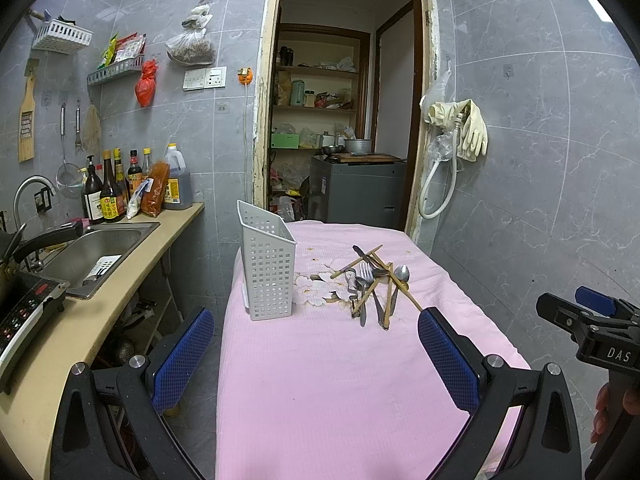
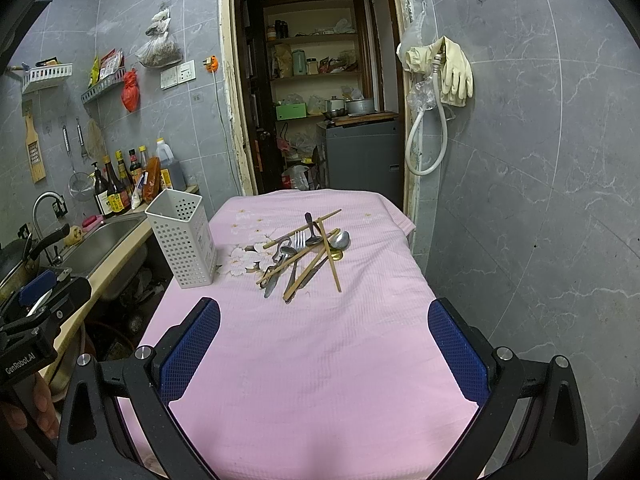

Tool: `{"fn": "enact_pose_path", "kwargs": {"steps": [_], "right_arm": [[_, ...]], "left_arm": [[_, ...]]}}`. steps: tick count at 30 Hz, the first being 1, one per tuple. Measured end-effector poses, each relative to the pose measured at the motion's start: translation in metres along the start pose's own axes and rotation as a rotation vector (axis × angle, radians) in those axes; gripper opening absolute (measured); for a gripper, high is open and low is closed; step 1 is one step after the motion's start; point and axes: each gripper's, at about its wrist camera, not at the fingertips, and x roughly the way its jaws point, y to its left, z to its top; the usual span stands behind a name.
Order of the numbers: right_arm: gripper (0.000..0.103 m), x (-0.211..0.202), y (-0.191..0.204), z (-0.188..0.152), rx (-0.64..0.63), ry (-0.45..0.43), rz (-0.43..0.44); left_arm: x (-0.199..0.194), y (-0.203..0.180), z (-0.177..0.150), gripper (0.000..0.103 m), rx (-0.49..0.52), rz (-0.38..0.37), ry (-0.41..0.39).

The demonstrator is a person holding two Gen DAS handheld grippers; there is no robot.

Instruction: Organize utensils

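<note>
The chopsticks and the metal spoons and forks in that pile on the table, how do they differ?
The chopsticks are tan, straight, thin sticks of even width; the metal cutlery is silver-grey and shiny, widening into bowls or prongs at one end. The chopsticks lie crisscrossed at several angles, some resting over the metal cutlery. Both lie loose in one tangled heap on the pink tablecloth, beside the white basket, not yet in it.

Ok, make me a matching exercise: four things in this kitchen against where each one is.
Things:
1. white utensil holder
2. utensil pile
3. rubber gloves
4. sauce bottles

Places:
A. hanging on the wall right of the doorway
B. on the counter behind the sink
C. upright at the table's left edge
D. mid-table on the pink cloth

Pairs: 1-C, 2-D, 3-A, 4-B
</note>
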Motion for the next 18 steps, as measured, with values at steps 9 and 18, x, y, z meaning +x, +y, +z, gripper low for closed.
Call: {"fn": "enact_pose_path", "kwargs": {"steps": [9, 18], "right_arm": [[0.102, -0.0001, -0.0015, 0.0002, 0.000, 0.000, -0.001], [0.102, 0.0000, -0.0026, 0.0002, 0.000, 0.000, 0.001]], "left_arm": [[0.0000, 0.0000, 0.0000, 0.103, 0.000, 0.001, 0.000], [-0.0001, 0.0000, 0.0000, 0.103, 0.000, 0.001, 0.000]]}}
